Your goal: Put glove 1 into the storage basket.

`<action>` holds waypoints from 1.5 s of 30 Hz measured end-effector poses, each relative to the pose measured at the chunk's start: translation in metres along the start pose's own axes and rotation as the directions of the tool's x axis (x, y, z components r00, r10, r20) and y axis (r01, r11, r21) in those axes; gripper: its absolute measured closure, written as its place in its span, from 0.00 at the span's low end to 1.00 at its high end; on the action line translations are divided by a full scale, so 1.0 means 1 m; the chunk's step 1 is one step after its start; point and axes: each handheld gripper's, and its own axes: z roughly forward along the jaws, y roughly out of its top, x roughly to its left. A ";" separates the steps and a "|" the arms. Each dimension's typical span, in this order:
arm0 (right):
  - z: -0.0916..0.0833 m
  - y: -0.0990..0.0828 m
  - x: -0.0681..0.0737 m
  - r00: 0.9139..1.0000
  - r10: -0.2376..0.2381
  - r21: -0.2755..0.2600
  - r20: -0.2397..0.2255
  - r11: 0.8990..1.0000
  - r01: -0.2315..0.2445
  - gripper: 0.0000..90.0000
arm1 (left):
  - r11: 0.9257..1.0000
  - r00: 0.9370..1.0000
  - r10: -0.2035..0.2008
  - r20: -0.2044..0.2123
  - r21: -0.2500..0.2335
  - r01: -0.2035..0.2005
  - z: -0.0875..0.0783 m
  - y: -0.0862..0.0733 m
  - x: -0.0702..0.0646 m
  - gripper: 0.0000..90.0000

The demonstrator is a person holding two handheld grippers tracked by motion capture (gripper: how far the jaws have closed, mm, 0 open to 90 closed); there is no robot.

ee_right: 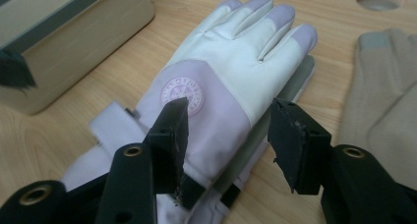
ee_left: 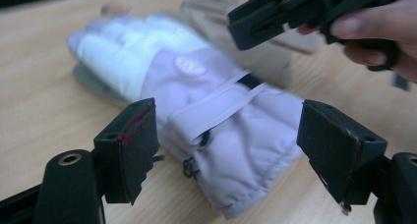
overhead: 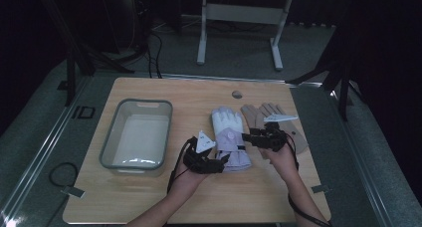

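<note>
Both grippers flank white glove [overhead: 230, 137]; clear bin [overhead: 110, 150] holds nothing.

Support surface: a light wooden table [overhead: 149, 197], rectangular, with a round cut-out [overhead: 237, 94] near its far edge; lying directly on it, a lilac-and-white padded glove [overhead: 230, 137], flat, fingers pointing toward the cut-out; a clear plastic bin [overhead: 135, 136] stands well left of that glove; a pair of tan gloves [overhead: 259, 115] lies just right of it, fingers likewise toward the far edge.
</note>
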 end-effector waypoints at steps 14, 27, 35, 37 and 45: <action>0.042 -0.021 -0.012 0.987 0.161 0.156 0.022 0.974 -0.163 0.45 | 0.967 0.987 -0.159 0.002 0.201 0.156 0.049 -0.031 0.011 0.26; 0.054 -0.027 -0.013 0.982 0.177 0.230 -0.062 0.960 -0.158 0.77 | 0.953 0.977 -0.209 0.051 0.235 0.192 0.057 -0.044 0.019 0.25; 0.051 -0.025 -0.002 0.992 0.129 0.218 -0.011 0.968 -0.124 0.82 | 0.941 0.963 -0.233 0.133 0.281 0.189 0.057 -0.042 0.020 0.54; 0.051 -0.025 -0.002 0.992 0.123 0.217 -0.009 0.969 -0.118 0.82 | 0.941 0.961 -0.238 0.138 0.278 0.193 0.057 -0.042 0.020 0.57; 0.046 -0.023 0.008 0.993 0.109 0.189 0.043 0.975 -0.116 0.88 | 0.947 0.967 -0.202 0.157 0.282 0.152 0.053 -0.037 0.019 0.79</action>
